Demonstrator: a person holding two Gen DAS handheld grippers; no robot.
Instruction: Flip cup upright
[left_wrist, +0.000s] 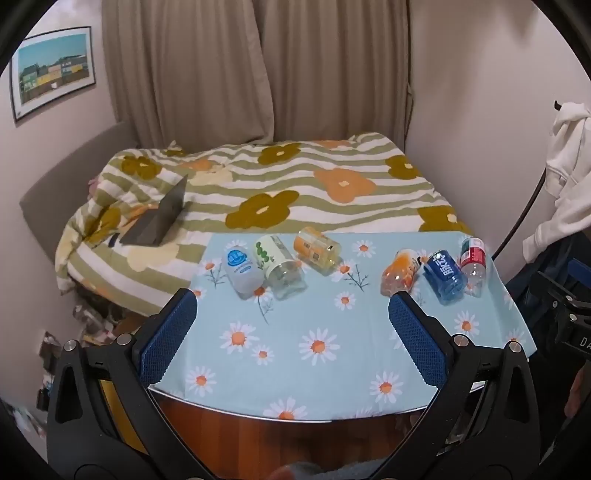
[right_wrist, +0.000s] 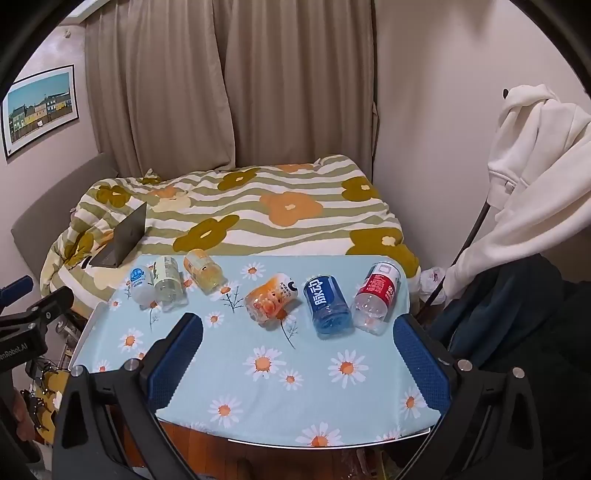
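Several clear plastic cups lie on their sides on a table with a light-blue daisy cloth (left_wrist: 317, 347) (right_wrist: 295, 369). On the left lie a white cup with a blue logo (left_wrist: 242, 269) (right_wrist: 142, 282), a green-leaf cup (left_wrist: 280, 267) (right_wrist: 168, 282) and a yellow-orange cup (left_wrist: 319, 249) (right_wrist: 203, 271). On the right lie an orange cartoon cup (left_wrist: 400, 273) (right_wrist: 271, 301), a blue cup (left_wrist: 445, 275) (right_wrist: 328, 304) and a red-label cup (left_wrist: 472, 264) (right_wrist: 375, 297). My left gripper (left_wrist: 291, 306) is open and empty, short of the cups. My right gripper (right_wrist: 299, 332) is open and empty, near the right group.
A bed with a striped flower quilt (left_wrist: 295, 192) lies behind the table, with an open laptop (left_wrist: 159, 218) on it. Curtains (left_wrist: 255, 70) hang at the back. A white hoodie (right_wrist: 535, 177) hangs at right. The left gripper's body (right_wrist: 22, 325) shows at left in the right wrist view.
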